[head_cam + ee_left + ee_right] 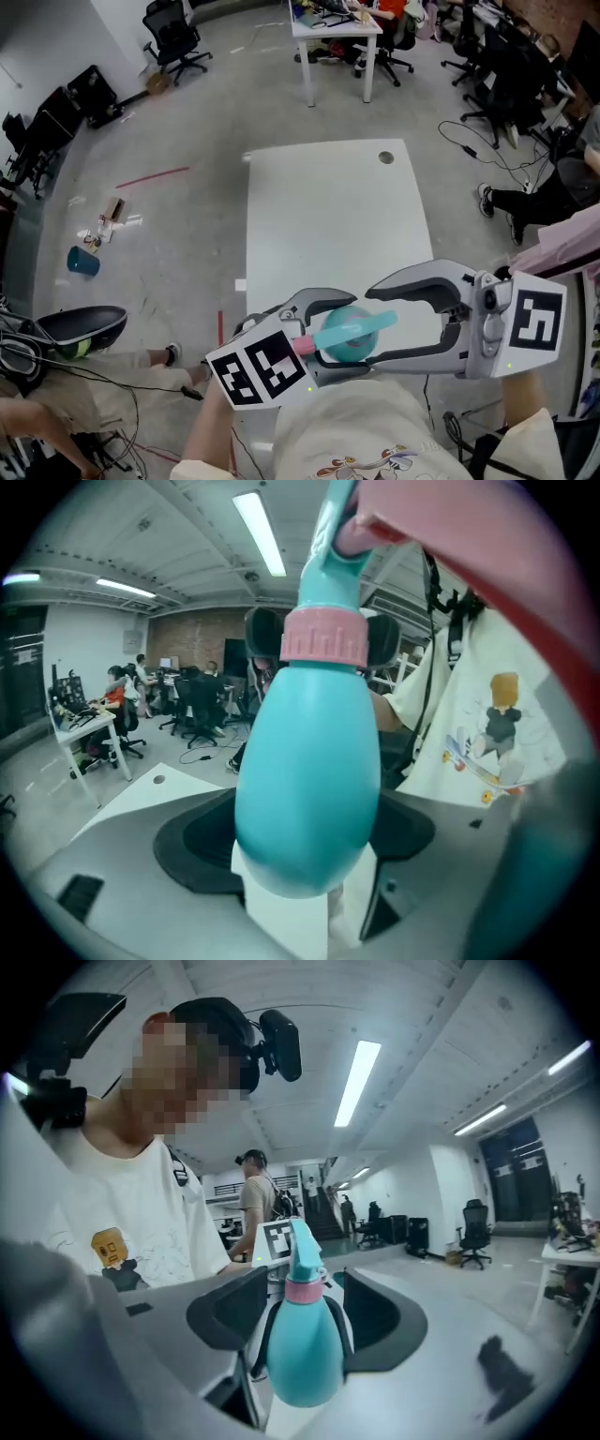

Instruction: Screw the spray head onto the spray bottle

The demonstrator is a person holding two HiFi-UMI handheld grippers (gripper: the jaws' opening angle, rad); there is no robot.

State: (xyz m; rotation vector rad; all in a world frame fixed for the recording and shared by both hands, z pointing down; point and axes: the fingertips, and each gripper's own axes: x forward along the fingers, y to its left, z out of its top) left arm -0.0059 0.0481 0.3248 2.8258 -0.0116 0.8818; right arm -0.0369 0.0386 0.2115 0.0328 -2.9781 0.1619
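Note:
A teal spray bottle (345,339) with a pink collar (323,639) stands upright, close in front of the person's chest. Its teal spray head (377,322) sits on top with the nozzle toward the right. My left gripper (337,333) reaches in from the left and is shut on the bottle (309,780), with dark pads on both sides of the body. My right gripper (373,325) comes in from the right. In the right gripper view its jaws (305,1321) flank the bottle (302,1354) with a gap on each side. The left gripper's marker cube (277,1239) shows behind the spray head (302,1246).
A white table (328,206) stretches away in front, with a hole (386,157) near its far edge. Beyond it stand another white desk (333,28) and office chairs (173,37). A teal cup (82,261) lies on the floor at left. A seated person's legs (525,202) are at right.

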